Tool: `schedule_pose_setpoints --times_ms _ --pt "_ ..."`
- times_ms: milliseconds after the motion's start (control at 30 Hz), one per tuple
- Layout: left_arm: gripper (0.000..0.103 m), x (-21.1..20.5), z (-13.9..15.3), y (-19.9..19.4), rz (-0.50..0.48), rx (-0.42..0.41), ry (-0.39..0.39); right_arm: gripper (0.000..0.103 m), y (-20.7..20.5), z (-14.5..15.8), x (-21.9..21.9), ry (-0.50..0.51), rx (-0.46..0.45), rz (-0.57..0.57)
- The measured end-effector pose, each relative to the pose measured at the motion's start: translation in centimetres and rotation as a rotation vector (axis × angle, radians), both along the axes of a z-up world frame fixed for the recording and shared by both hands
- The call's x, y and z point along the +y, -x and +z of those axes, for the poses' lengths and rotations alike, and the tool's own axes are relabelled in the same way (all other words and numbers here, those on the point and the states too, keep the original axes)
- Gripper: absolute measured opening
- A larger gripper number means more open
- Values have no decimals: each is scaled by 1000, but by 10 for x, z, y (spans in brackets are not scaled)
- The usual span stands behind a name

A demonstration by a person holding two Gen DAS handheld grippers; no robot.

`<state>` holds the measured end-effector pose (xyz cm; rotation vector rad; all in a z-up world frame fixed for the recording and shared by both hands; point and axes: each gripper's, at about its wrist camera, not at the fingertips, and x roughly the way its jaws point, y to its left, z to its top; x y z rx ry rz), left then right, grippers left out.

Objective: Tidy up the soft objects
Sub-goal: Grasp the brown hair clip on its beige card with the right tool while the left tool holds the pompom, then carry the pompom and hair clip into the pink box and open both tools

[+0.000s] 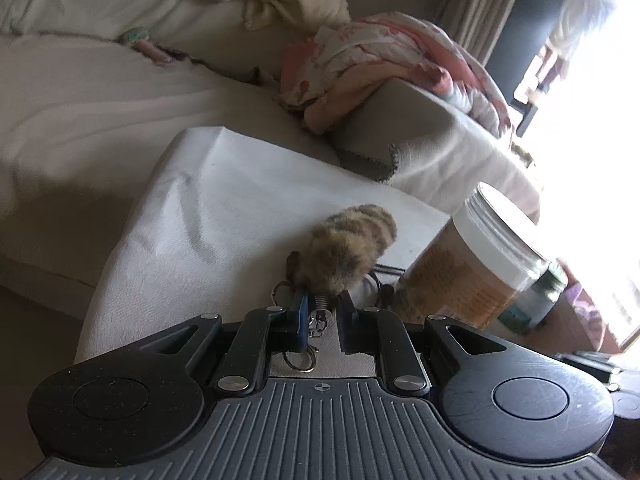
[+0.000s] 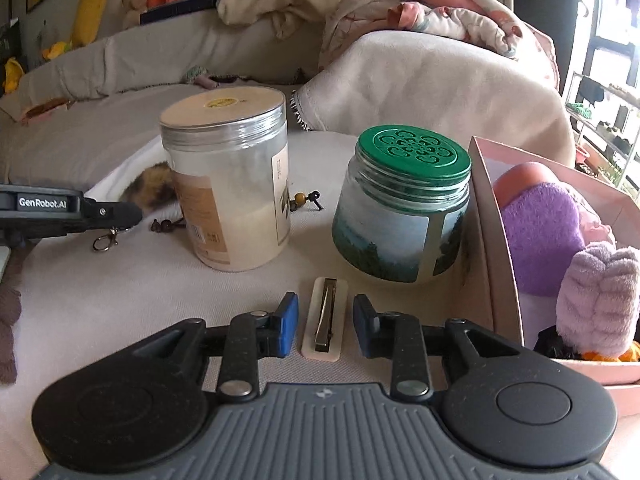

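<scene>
A brown furry plush keychain (image 1: 348, 248) lies on a white cloth (image 1: 200, 220); its metal clasp and ring sit between my left gripper's (image 1: 322, 312) fingers, which are closed on it. In the right wrist view the plush (image 2: 154, 190) shows behind the tall jar, with the left gripper (image 2: 132, 212) at it. My right gripper (image 2: 325, 320) is open and empty, its fingers either side of a cream hair clip (image 2: 325, 320) on the bed. A pink box (image 2: 496, 280) at right holds purple soft toys (image 2: 540, 236).
A tall white-lidded jar (image 2: 228, 184) and a green-lidded glass jar (image 2: 404, 204) stand on the bed. A beaded charm (image 2: 304, 200) lies between them. Pillows and a pink floral blanket (image 2: 440, 16) are piled behind. The tall jar stands right of the plush (image 1: 472, 264).
</scene>
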<state>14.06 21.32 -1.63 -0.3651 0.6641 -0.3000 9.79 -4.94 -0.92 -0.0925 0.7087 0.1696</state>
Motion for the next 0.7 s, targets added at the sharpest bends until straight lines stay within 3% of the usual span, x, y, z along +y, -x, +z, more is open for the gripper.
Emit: schedule_pose_setpoints --times_ms 167,300,400,533,633,700 --pt "16 -16 6 0 -21 -12 -129 26 6 -4 -1 3 -34 14" --pt "16 -22 8 -2 -29 -6 -176 20 7 -3 3 13 -36 36" --pt "16 -20 8 -3 -20 7 -155 20 4 -1 2 5 -16 41" --pt "15 -9 8 -15 -23 62 -50 20 -5 10 -6 -59 56 52" --pt "14 1 7 -26 -18 103 46 20 0 30 -7 -46 22 85" --pt "14 2 18 -29 -14 78 25 19 5 47 -5 -20 -14 121"
